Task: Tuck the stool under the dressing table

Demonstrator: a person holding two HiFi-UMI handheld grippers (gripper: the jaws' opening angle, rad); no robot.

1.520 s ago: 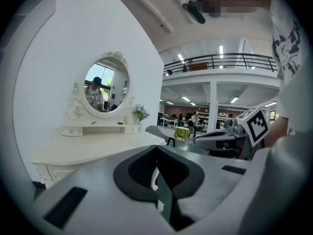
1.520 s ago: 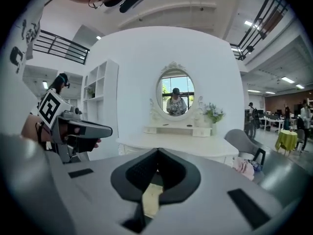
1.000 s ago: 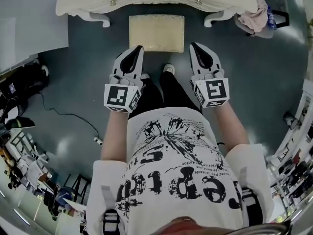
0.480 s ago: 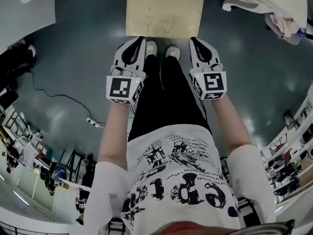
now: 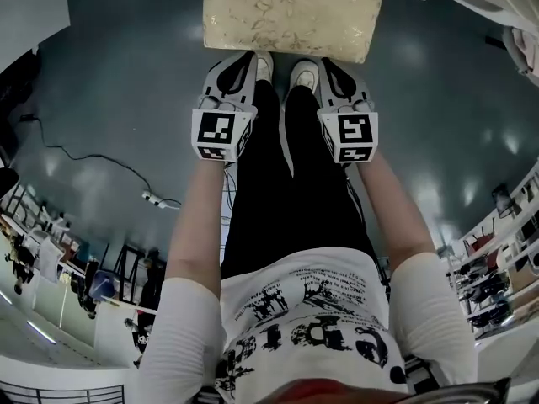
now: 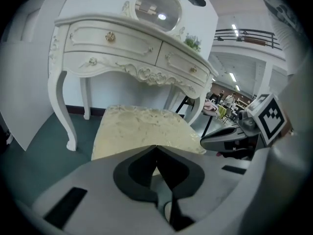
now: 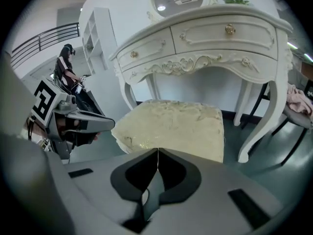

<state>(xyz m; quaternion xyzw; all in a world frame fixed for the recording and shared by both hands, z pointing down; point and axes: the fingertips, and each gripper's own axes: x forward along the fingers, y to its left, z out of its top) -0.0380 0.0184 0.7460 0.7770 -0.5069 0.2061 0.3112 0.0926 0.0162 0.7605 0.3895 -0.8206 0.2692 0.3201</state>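
The stool (image 5: 290, 15), with a cream patterned cushion, stands on the dark floor just ahead of the person's shoes. It lies in front of the white carved dressing table (image 6: 122, 48), not under it. My left gripper (image 5: 240, 61) is shut and empty, its tips at the cushion's near left edge. My right gripper (image 5: 328, 66) is shut and empty at the near right edge. Whether either touches the cushion I cannot tell. The stool (image 6: 142, 126) fills the middle of the left gripper view, beyond my left gripper (image 6: 156, 148). In the right gripper view the stool (image 7: 176, 124) sits below the table (image 7: 205, 38), beyond my right gripper (image 7: 157, 151).
A chair with pink cloth (image 7: 298, 102) stands right of the table. A cable (image 5: 101, 162) runs across the floor at the left. A white panel (image 6: 29, 82) stands left of the table. An oval mirror (image 6: 156, 6) tops the table. A person (image 7: 66, 65) stands far off.
The person has stepped forward: the stool looks bigger and nearer, the table has slid out past the top of the head view. Both shut grippers now reach the cushion's near edge.
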